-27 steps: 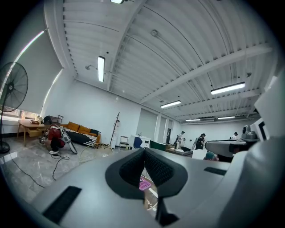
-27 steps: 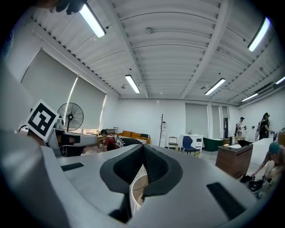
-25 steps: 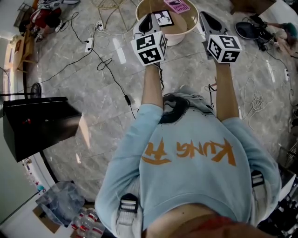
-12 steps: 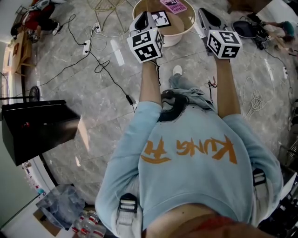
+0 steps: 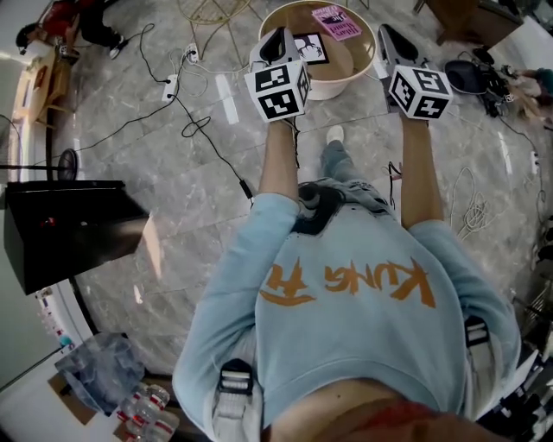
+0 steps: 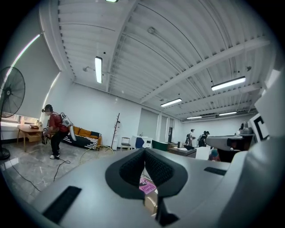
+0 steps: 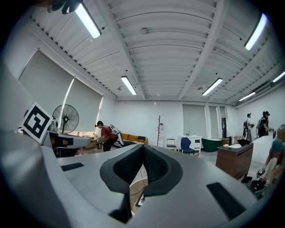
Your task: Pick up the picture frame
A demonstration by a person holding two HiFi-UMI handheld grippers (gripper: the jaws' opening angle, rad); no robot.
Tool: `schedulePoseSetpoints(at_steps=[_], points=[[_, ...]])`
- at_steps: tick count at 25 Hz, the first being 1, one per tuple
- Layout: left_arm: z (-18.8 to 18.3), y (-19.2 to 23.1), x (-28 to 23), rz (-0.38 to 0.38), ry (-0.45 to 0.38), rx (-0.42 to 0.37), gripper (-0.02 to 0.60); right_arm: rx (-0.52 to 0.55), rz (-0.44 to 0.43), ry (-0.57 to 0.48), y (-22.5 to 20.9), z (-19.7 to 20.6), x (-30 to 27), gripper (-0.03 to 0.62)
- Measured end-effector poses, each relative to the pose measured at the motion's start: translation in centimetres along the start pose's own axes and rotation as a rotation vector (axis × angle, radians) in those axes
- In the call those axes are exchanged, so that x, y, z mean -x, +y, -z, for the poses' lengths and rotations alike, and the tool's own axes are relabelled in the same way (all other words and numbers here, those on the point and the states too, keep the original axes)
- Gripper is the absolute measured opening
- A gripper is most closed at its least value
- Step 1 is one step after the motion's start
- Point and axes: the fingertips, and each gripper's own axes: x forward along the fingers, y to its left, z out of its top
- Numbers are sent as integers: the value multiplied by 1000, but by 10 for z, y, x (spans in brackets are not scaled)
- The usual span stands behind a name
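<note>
The picture frame (image 5: 311, 47), black-edged with a white picture, lies flat on a round wooden table (image 5: 346, 76) at the top of the head view. A pink card (image 5: 337, 22) lies beside it. My left gripper (image 5: 278, 41) is held level at the table's near-left rim, its jaws shut and empty. My right gripper (image 5: 386, 39) hovers at the table's right rim, also shut and empty. In the left gripper view the shut gripper (image 6: 144, 151) points across the room, with the pink card (image 6: 147, 187) below it. Below the right gripper (image 7: 143, 149) a corner of the frame (image 7: 140, 199) peeks out.
Cables (image 5: 199, 129) and a power strip (image 5: 170, 86) trail over the marble floor to the left. A black box (image 5: 69, 229) stands at the left. A bag of bottles (image 5: 104, 371) lies bottom left. A person in red (image 6: 53, 129) stands far off.
Both grippers have moved forward together toward the round table, which now shows more fully at the top of the head view. The jaws stayed shut.
</note>
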Motion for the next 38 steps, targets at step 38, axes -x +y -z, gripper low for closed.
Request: schedulePoseSetpoints(at_steps=[38], points=[[105,54,-390,-178,315,33,20,-237,-17,153,-262,118,-366,-3]])
